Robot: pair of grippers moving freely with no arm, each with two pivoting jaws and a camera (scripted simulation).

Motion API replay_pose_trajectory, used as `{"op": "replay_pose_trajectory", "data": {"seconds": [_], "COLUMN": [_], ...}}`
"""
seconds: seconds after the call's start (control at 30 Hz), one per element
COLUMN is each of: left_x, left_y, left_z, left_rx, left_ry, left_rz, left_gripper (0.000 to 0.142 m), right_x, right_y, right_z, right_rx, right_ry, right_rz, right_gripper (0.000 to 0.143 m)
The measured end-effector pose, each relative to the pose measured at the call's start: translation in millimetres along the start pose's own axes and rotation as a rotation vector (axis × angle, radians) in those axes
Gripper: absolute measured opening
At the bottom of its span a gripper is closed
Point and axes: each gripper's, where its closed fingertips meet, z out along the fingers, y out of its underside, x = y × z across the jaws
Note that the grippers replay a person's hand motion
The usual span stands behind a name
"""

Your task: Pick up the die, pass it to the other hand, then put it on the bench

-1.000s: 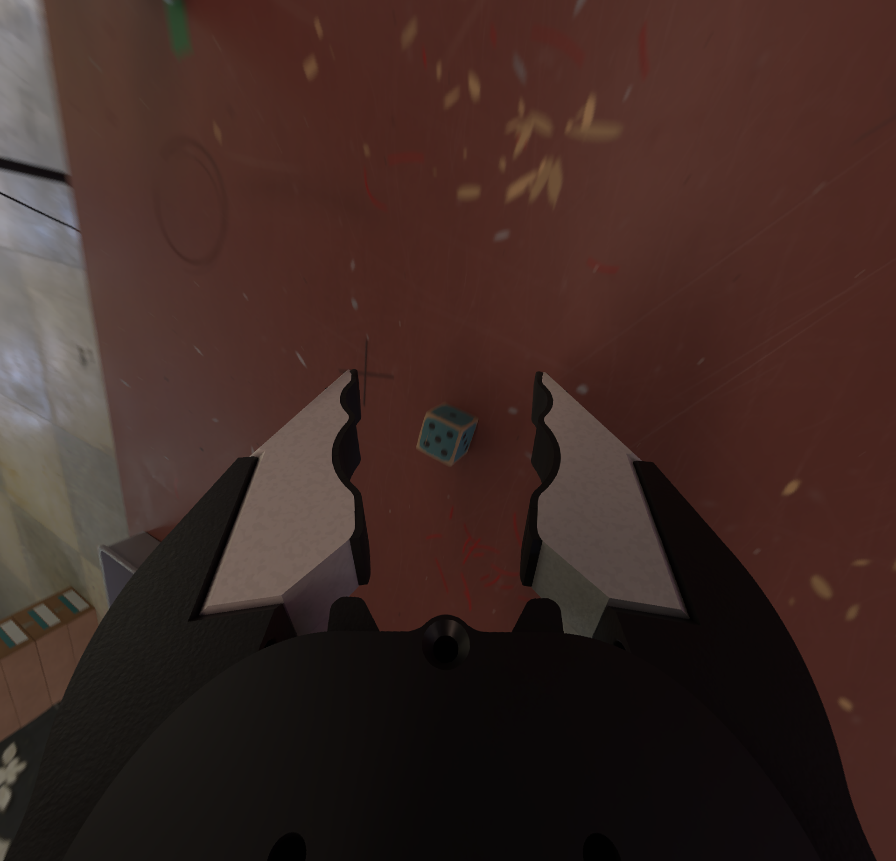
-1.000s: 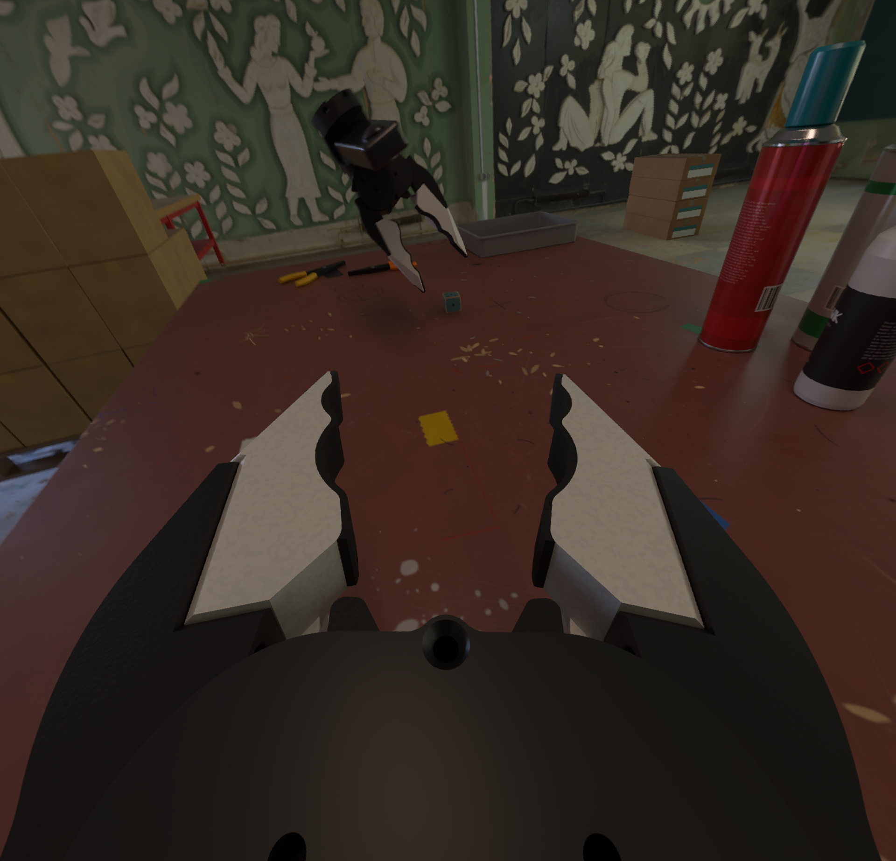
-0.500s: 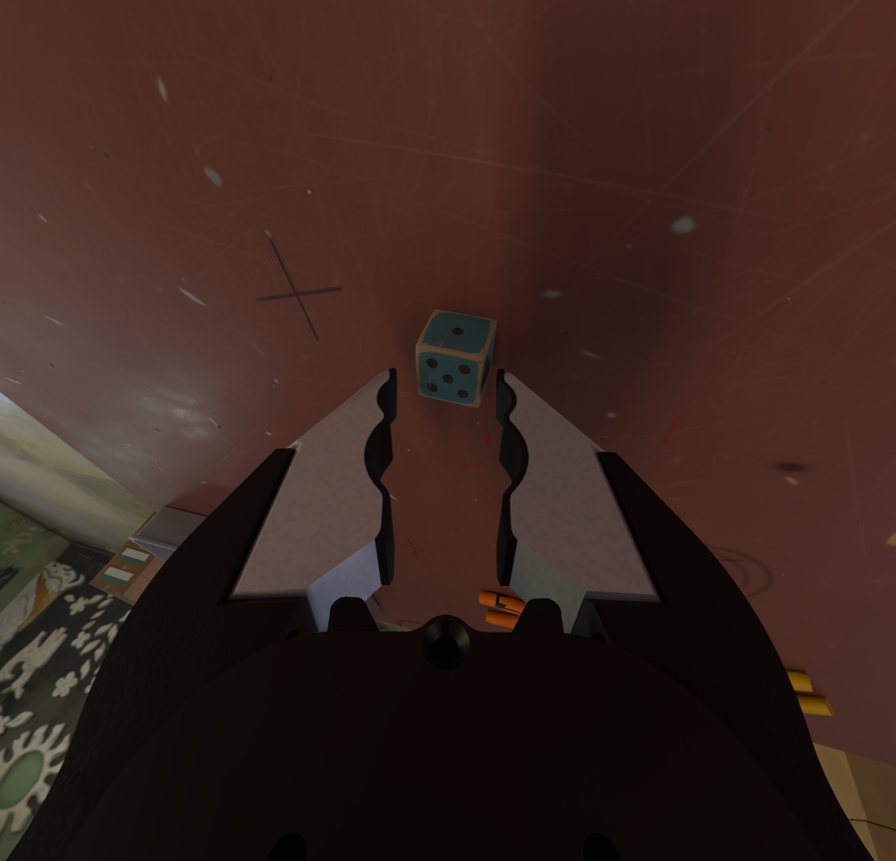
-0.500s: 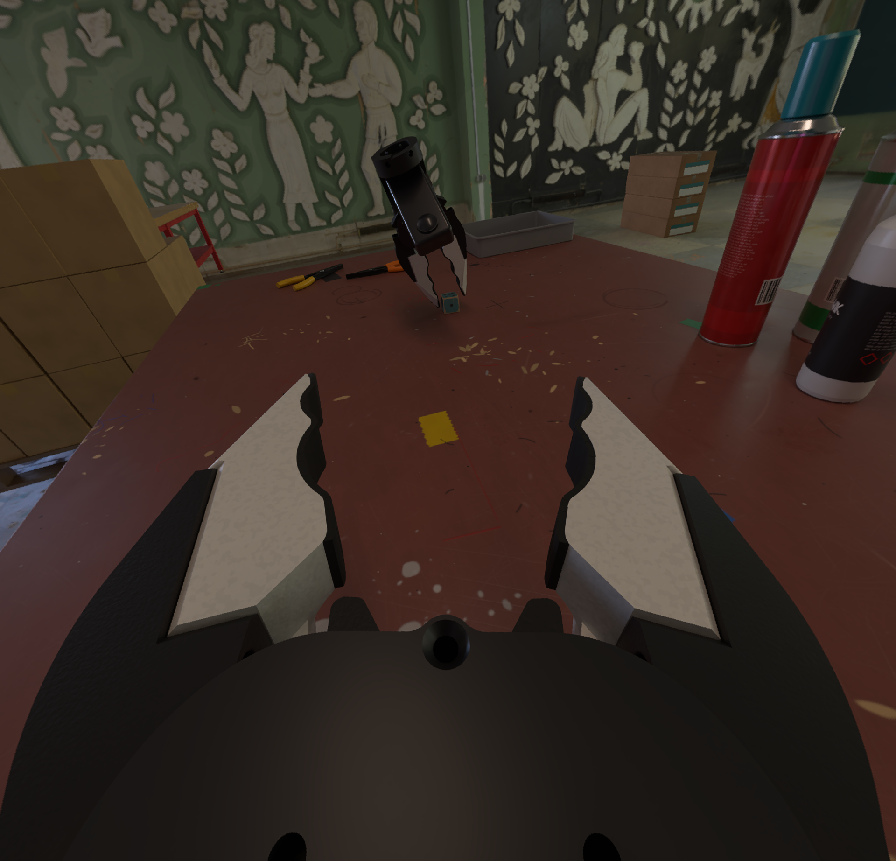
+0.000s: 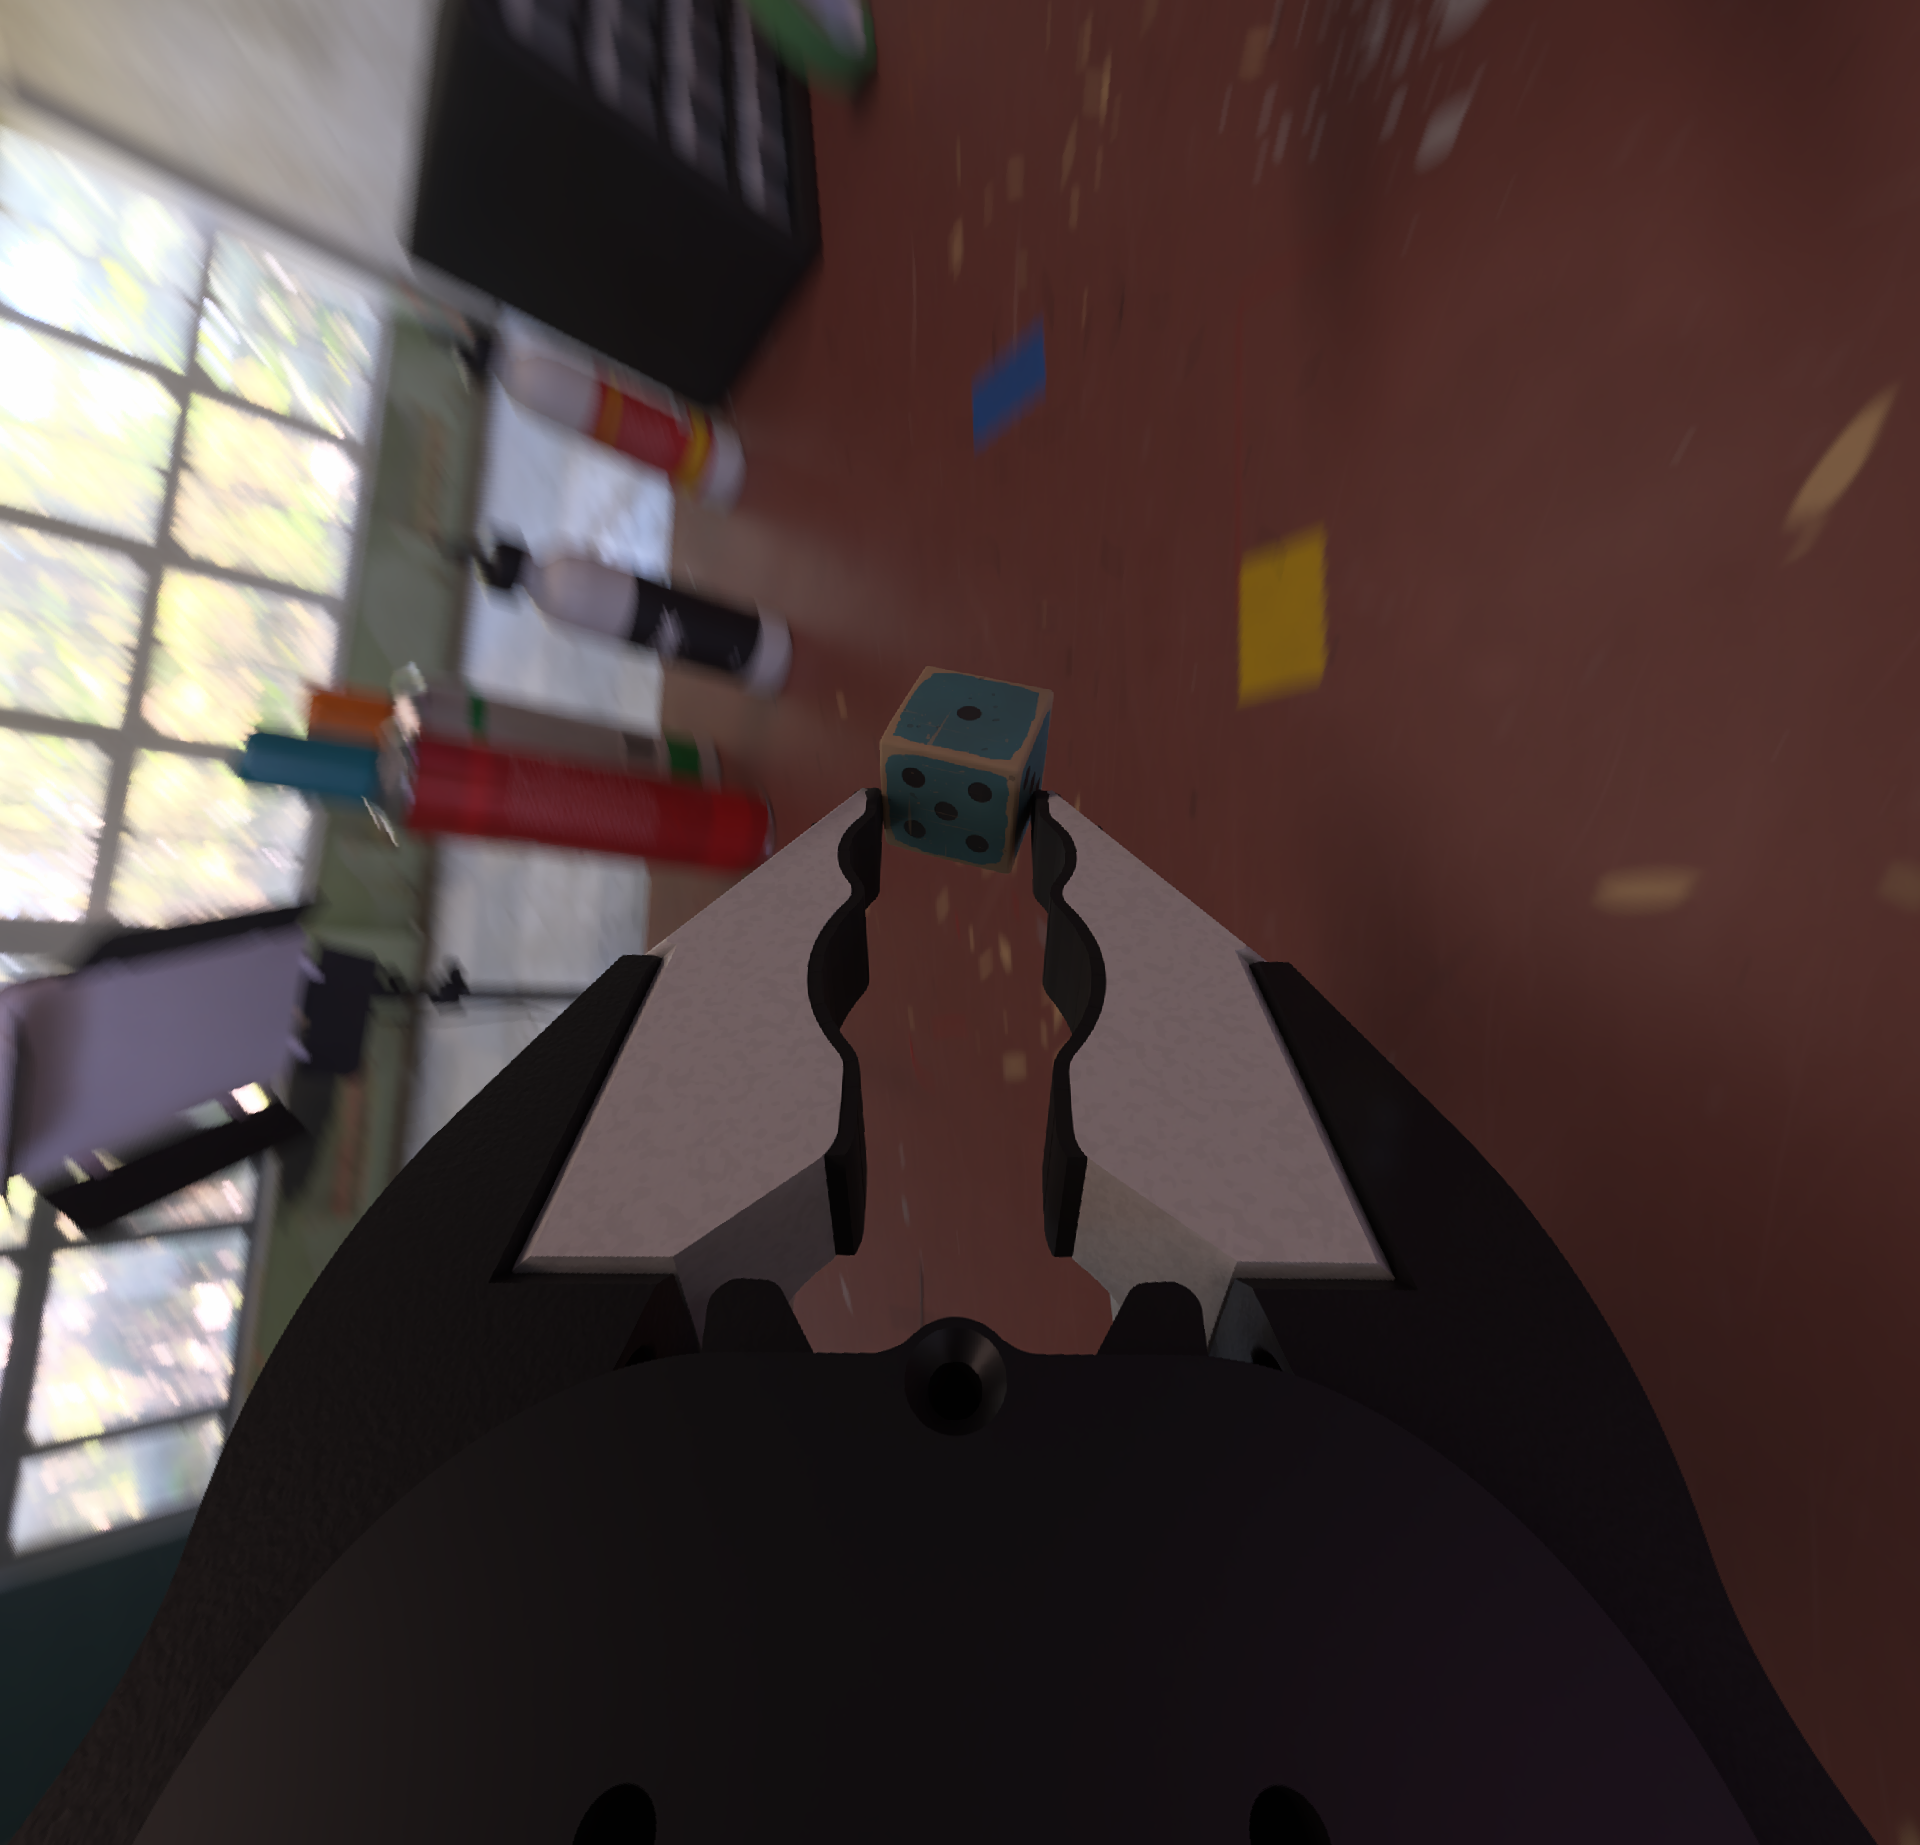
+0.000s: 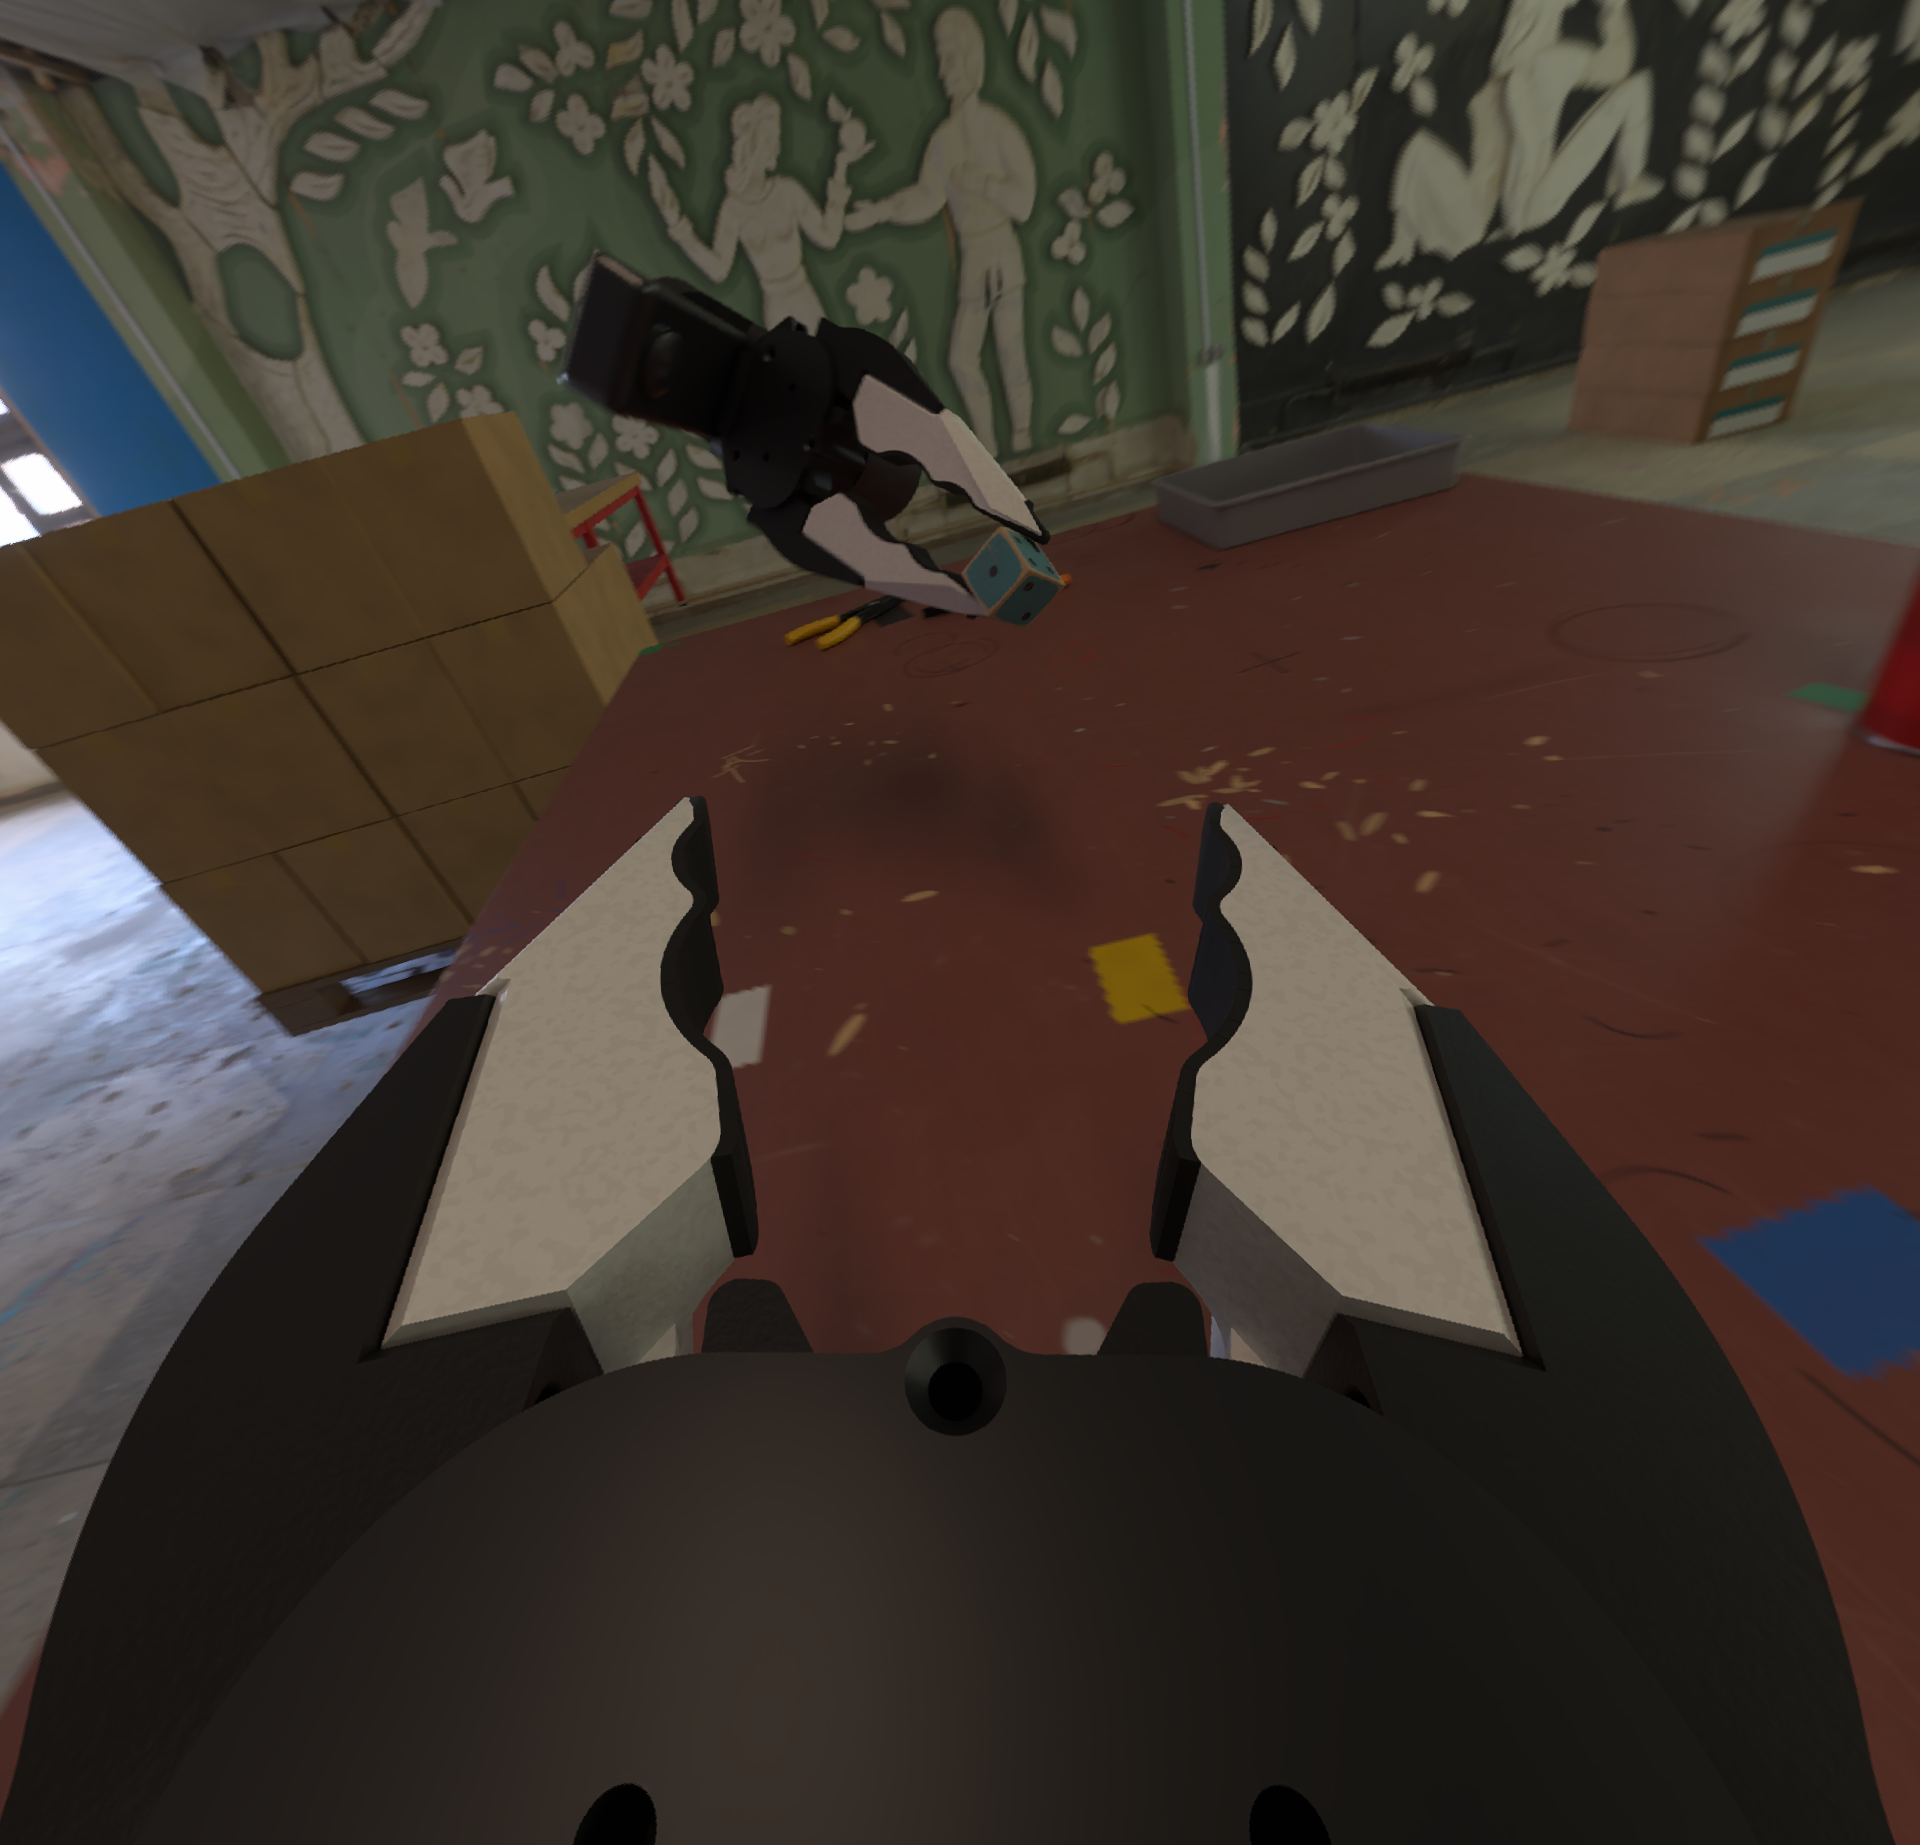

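A teal die with black pips and tan edges sits clamped between the tips of my left gripper, lifted clear of the reddish-brown bench. In the right wrist view the left gripper hangs tilted on its side above the bench's far part, holding the die. My right gripper is open and empty, low over the near part of the bench, well short of the die.
Spray cans and bottles stand at one bench edge. A grey tray and yellow-handled pliers lie at the far end. Cardboard boxes stand left of the bench. Yellow and blue patches mark the top.
My left gripper closed on the die, lifted it off the bench and rolled onto its side, coming nearer to the right gripper. My right gripper has turned left and stayed open.
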Motion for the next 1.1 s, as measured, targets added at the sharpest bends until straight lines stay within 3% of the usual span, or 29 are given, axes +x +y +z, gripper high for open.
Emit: {"op": "replay_pose_trajectory", "data": {"seconds": [0.13,0.27,0.33,0.43,0.53,0.73,0.77,0.8,0.9,0.93,1.0,1.1], "left_x": [18.1,34.9,38.5,41.1,42.4,53.3,54.2,54.9,64.1,71.7,86.6,105.6], "left_y": [-95.6,-145.0,-155.1,-159.4,-152.1,-140.9,-137.1,-132.3,-119.7,-116.4,-111.1,-107.1], "left_z": [-0.5,1.2,1.0,-2.1,-0.2,6.7,7.6,7.4,9.2,10.6,13.5,18.8], "left_rx": [0.282,0.42,0.452,0.485,0.465,0.462,0.447,0.434,0.414,0.407,0.395,0.402], "left_ry": [-0.095,-0.131,-0.152,-0.16,-0.165,-0.13,-0.137,-0.15,-0.143,-0.109,-0.063,-0.037], "left_rz": [0.04,0.077,0.084,0.07,0.073,-0.001,-0.026,-0.057,-0.187,-0.229,-0.283,-0.301], "left_gripper": [0.029,0.029,0.029,0.029,0.027,0.027,0.026,0.013,0.023,0.02,0.018,0.018], "right_x": [-34.7,-52.2,-56.3,-64.4,-67.9,-60.5,-55.0,-46.8,0.2,21.7,70.1,123.5], "right_y": [-2.8,-3.5,-2.2,-2.2,-5.1,10.1,10.4,8.0,-13.0,-20.0,-28.2,-19.0], "right_z": [36.9,67.5,74.7,78.9,79.8,78.9,71.5,59.8,3.6,-22.0,-80.9,-154.2], "right_rx": [-0.083,-0.127,-0.138,-0.137,-0.101,-0.218,-0.247,-0.272,-0.334,-0.376,-0.526,-0.792], "right_ry": [-0.073,-0.083,-0.105,-0.195,-0.255,-0.223,-0.191,-0.151,0.074,0.168,0.398,0.556], "right_rz": [0.04,0.066,0.109,0.215,0.259,0.246,0.215,0.175,0.024,-0.043,-0.181,-0.319], "right_gripper": [0.092,0.093,0.088,0.067,0.028,0.027,0.027,0.027,0.027,0.027,0.027,0.027]}}
